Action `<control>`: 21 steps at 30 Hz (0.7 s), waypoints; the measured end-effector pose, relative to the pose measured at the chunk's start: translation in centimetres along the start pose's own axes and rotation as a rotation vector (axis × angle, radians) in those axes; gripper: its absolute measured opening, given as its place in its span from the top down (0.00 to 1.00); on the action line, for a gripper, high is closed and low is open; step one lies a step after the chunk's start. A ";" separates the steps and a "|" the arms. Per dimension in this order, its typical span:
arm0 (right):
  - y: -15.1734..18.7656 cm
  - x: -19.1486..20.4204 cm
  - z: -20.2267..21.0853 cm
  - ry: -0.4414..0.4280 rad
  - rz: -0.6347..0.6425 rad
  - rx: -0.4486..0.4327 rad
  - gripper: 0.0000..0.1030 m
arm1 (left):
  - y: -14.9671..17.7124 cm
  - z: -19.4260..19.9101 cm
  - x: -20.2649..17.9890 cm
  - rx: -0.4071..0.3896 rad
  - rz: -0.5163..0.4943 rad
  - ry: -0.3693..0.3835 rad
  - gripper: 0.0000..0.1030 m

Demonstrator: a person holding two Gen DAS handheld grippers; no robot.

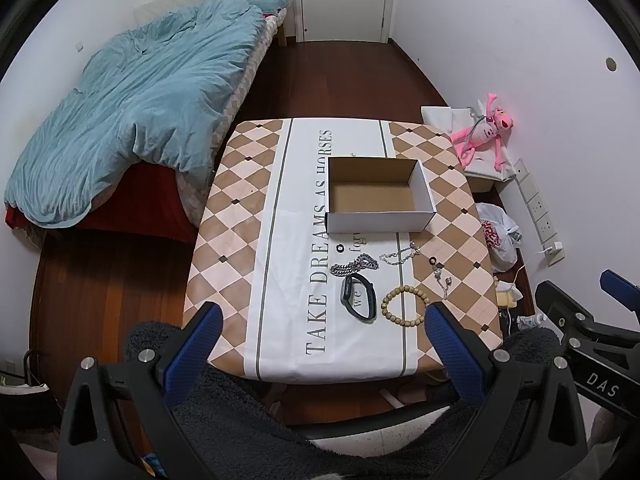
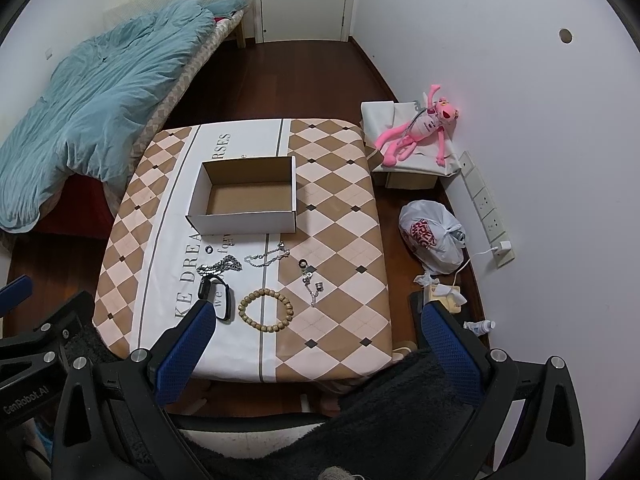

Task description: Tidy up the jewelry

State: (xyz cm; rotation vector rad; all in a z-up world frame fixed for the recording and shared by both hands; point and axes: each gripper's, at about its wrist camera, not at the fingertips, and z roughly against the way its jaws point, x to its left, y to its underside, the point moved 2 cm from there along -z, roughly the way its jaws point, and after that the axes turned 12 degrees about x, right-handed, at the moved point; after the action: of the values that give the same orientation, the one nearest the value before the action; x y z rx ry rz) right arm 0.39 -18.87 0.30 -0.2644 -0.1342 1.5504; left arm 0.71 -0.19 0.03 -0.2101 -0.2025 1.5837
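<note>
Opening step: left gripper [image 1: 320,344] and right gripper [image 2: 318,344], jaws wide and empty, hover short of the wooden bead bracelet [image 2: 266,311]; next, probably grasp a piece for the open white cardboard box [image 2: 244,226].

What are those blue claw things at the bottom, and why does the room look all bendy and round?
Those are grabbers that a person holds, one in each hand. Each carries a camera with a very wide lens, which bends the room. One picture looks out from the left gripper, the other from the right gripper. Both are open and hold nothing. On the table stands an empty cardboard box. In front of it lie a wooden bead bracelet, a black watch band, silver chains and a few smaller pieces. None is in the box yet.
</note>
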 end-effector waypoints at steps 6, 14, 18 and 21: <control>0.0 -0.2 0.1 -0.003 -0.001 -0.002 0.00 | 0.0 0.3 -0.1 -0.006 -0.003 -0.001 0.00; 0.0 -0.4 0.4 0.001 -0.003 -0.009 0.00 | 0.0 0.2 -0.2 -0.006 -0.003 0.001 0.00; 0.0 -0.4 0.4 0.003 -0.004 -0.008 0.00 | 0.0 0.3 -0.2 -0.006 -0.001 0.001 0.00; 0.0 -0.6 0.6 0.004 -0.007 -0.008 0.00 | 0.0 0.2 -0.2 -0.005 -0.002 0.002 0.00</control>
State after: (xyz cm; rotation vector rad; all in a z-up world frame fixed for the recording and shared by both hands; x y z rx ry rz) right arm 0.28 -19.40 0.90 -0.2734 -0.1382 1.5424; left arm 0.66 -0.38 0.24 -0.2147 -0.2050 1.5814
